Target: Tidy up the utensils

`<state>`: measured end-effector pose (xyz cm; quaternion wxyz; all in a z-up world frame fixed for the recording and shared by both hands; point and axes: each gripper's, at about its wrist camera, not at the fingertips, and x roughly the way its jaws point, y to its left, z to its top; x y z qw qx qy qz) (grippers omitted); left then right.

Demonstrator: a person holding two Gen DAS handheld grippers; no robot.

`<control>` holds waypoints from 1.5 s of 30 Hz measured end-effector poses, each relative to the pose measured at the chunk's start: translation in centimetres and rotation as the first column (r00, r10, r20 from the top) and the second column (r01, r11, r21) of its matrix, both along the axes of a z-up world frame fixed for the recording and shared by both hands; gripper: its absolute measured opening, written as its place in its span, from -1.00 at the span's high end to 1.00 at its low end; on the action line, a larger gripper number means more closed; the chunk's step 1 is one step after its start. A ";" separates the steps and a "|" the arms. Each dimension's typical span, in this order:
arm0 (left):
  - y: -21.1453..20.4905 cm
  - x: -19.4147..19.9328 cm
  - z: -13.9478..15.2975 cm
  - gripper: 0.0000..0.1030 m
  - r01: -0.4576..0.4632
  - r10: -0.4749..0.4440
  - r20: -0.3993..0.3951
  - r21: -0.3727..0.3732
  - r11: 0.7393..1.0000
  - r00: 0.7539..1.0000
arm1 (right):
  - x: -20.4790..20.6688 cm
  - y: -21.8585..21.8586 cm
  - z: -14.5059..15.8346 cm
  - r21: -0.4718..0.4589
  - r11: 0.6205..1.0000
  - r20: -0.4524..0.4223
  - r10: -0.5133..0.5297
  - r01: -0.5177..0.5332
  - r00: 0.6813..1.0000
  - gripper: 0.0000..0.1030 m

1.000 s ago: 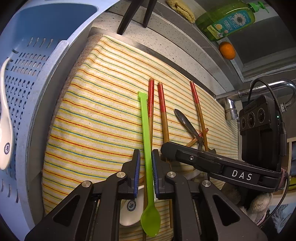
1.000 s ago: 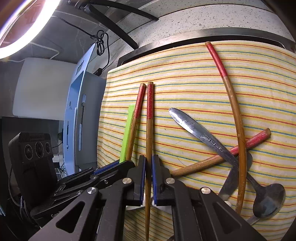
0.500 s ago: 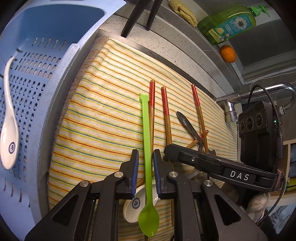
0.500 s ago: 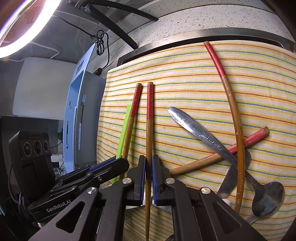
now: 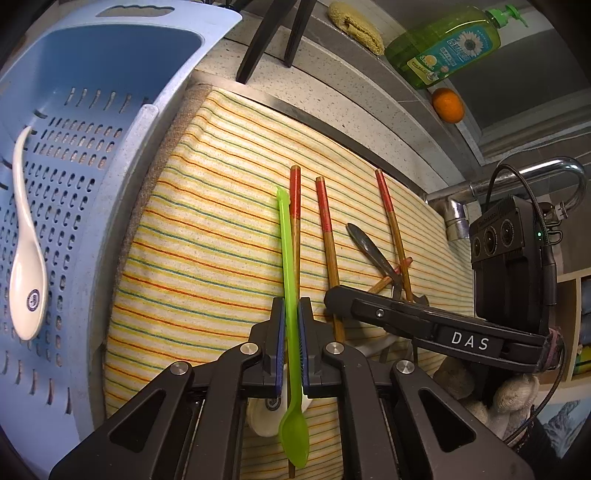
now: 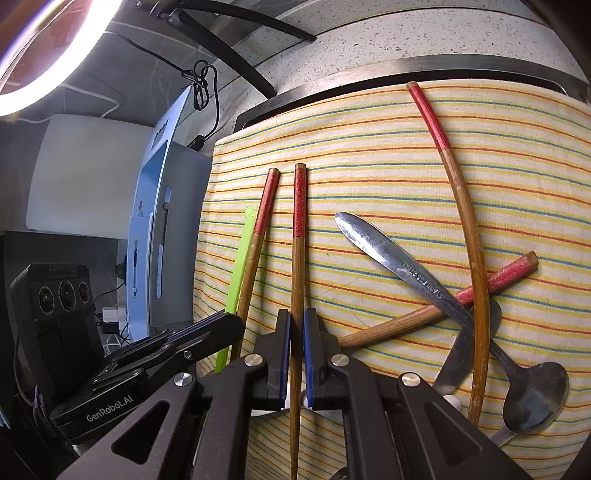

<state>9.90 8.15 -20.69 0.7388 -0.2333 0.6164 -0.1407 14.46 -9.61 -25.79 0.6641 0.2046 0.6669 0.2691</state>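
A green plastic spoon (image 5: pixel 286 236) lies lengthwise on the striped cloth (image 5: pixel 207 258), its bowl toward me. My left gripper (image 5: pixel 291 301) has its jaws closing on the spoon's handle, and the pads press both sides. Beside the green spoon lies a red-tipped wooden chopstick (image 5: pixel 294 206). My right gripper (image 6: pixel 297 314) is shut on another red-tipped chopstick (image 6: pixel 298 258). Two more chopsticks (image 6: pixel 461 192) cross over metal spoons (image 6: pixel 535 398) at the right. A white ceramic spoon (image 5: pixel 266 421) is partly hidden under my left gripper.
A blue perforated basket (image 5: pixel 110 203) stands left of the cloth and holds a white spoon (image 5: pixel 27 266). A green soap bottle (image 5: pixel 443 44), an orange (image 5: pixel 448 104) and a faucet (image 5: pixel 517 181) stand beyond the cloth. Black tripod legs (image 5: pixel 266 33) rest on the counter.
The left gripper's jaws have narrowed onto the green spoon's handle, and the left view has shifted slightly. The right gripper keeps its hold on the chopstick without moving.
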 end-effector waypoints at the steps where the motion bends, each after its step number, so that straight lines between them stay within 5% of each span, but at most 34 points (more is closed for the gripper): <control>1: 0.1 0.0 0.0 0.91 0.002 -0.002 0.002 0.001 1.000 1.000 | 0.0 -0.1 0.0 -0.001 1.000 0.002 0.001 -0.001 1.000 0.88; 12: 0.9 0.0 0.0 0.95 0.008 -0.009 0.006 0.031 0.999 1.000 | 0.0 -0.2 0.1 -0.005 1.000 0.004 -0.002 0.002 1.000 0.88; 24: -2.5 1.6 -1.0 0.85 0.109 -0.108 -0.011 0.186 0.976 0.994 | -0.1 0.1 0.2 -0.020 1.000 0.018 0.001 -0.001 1.000 0.88; 36: -2.0 1.2 0.4 0.96 0.081 -0.086 0.025 0.152 0.985 0.996 | -0.4 -0.1 0.2 0.000 1.000 0.014 -0.004 0.004 1.000 0.88; 45: -0.2 0.7 3.3 0.96 0.063 -0.072 0.068 0.124 0.990 0.995 | -0.4 -1.2 3.1 0.053 0.998 0.043 -0.037 0.034 0.998 0.88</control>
